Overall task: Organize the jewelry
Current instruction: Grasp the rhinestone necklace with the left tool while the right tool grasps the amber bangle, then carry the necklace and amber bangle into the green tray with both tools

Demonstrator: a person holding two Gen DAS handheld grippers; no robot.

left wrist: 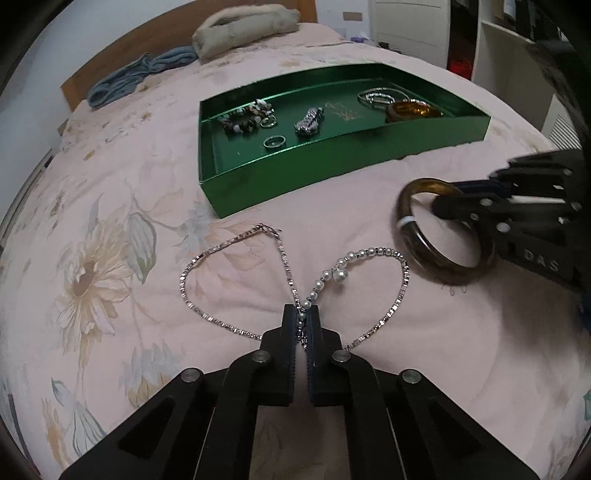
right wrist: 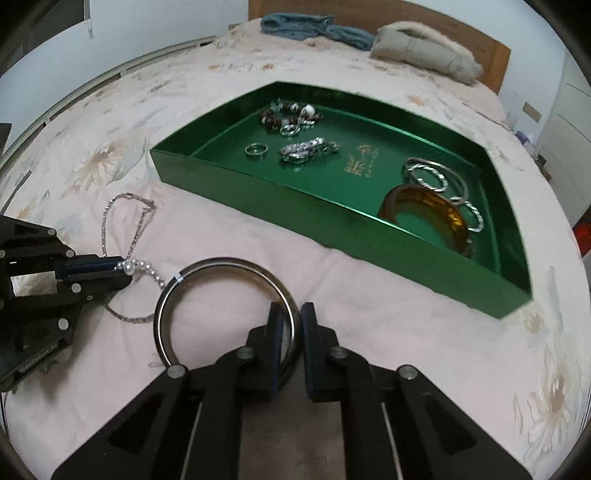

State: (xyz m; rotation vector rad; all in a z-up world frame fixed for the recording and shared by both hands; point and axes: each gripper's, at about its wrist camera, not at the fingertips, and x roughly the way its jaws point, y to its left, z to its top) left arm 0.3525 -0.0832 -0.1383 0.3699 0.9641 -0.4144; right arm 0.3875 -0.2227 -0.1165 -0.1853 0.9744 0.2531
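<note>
A silver chain necklace with pearls (left wrist: 369,254) lies on the pink floral bedspread in two loops. My left gripper (left wrist: 304,314) is shut on the necklace where the loops cross; it also shows in the right wrist view (right wrist: 123,269). A dark brown bangle (left wrist: 443,236) lies to the right of the necklace. My right gripper (right wrist: 291,314) has its fingers on either side of the bangle's rim (right wrist: 221,266), closed on it. A green tray (left wrist: 258,177) further back holds rings, bracelets and an amber bangle (right wrist: 439,214).
A folded beige blanket (left wrist: 243,29) and blue cloth (left wrist: 136,74) lie near the wooden headboard. White cabinets (left wrist: 517,55) stand beyond the bed's right side. The tray's wall (right wrist: 332,229) stands between the grippers and the jewelry inside.
</note>
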